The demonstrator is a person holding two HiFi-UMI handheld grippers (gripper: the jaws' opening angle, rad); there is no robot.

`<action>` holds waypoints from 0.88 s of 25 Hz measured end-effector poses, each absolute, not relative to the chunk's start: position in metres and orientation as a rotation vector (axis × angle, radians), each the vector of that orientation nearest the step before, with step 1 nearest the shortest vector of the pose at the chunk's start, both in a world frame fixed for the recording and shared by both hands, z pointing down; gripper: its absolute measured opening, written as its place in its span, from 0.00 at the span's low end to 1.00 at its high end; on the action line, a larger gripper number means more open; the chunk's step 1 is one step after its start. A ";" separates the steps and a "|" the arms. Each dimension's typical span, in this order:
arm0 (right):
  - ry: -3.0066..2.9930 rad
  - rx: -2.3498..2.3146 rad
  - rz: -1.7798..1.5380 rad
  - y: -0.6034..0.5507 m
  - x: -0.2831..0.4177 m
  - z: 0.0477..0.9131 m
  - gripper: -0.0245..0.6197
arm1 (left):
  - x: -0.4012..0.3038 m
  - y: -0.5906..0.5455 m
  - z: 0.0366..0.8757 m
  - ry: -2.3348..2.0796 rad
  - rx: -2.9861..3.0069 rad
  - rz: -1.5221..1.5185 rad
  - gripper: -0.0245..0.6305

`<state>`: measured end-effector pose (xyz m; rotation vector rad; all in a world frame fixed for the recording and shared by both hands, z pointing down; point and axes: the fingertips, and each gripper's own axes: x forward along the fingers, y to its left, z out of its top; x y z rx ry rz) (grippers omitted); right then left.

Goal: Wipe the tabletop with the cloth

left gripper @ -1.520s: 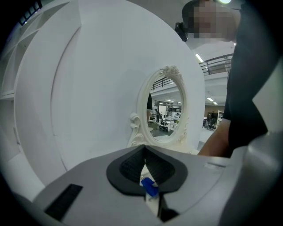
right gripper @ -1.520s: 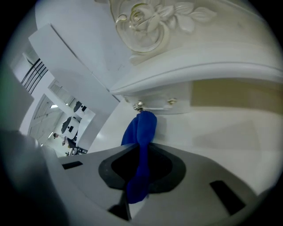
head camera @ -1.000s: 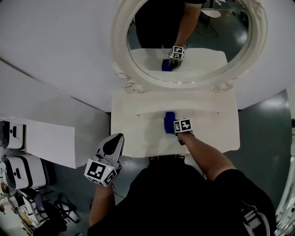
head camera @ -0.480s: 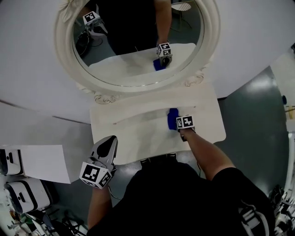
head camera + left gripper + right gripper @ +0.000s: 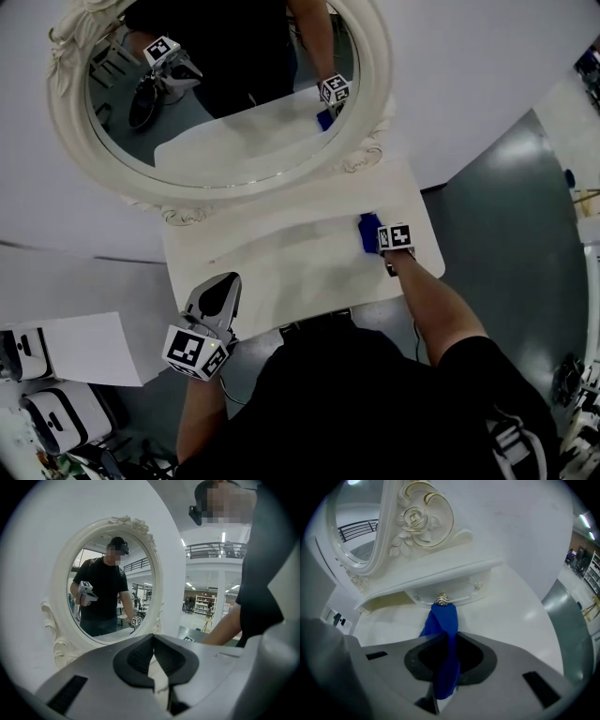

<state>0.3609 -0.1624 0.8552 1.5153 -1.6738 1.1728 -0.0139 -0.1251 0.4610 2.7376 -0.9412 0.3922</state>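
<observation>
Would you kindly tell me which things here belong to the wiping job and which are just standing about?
In the job:
- blue cloth, pinched in the right gripper
- cream-white tabletop under it

Just about:
- oval mirror with carved white frame
- left gripper, shut and empty
- white cases at far left

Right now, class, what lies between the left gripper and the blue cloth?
Only bare white tabletop, seen in the head view: nothing stands between the left gripper and the blue cloth.

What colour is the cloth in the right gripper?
The cloth is solid blue, clearest in the right gripper view.
</observation>
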 end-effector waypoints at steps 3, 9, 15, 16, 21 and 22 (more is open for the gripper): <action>-1.649 1.534 1.155 -0.158 0.388 0.855 0.10 | 0.002 -0.128 0.463 -0.912 2.742 0.406 0.05; -1.584 1.630 1.198 -0.144 0.443 0.852 0.10 | 0.027 -0.130 0.465 -0.861 2.766 0.423 0.05; -1.523 1.701 1.217 -0.131 0.487 0.852 0.10 | 0.044 -0.132 0.468 -0.835 2.767 0.437 0.05; -1.514 1.712 1.214 -0.129 0.493 0.852 0.10 | 0.045 -0.132 0.467 -0.832 2.771 0.437 0.05; -1.473 1.724 1.188 -0.119 0.512 0.851 0.10 | 0.044 -0.133 0.466 -0.840 2.774 0.429 0.05; -1.466 1.726 1.192 -0.118 0.513 0.852 0.10 | 0.043 -0.133 0.466 -0.843 2.770 0.428 0.05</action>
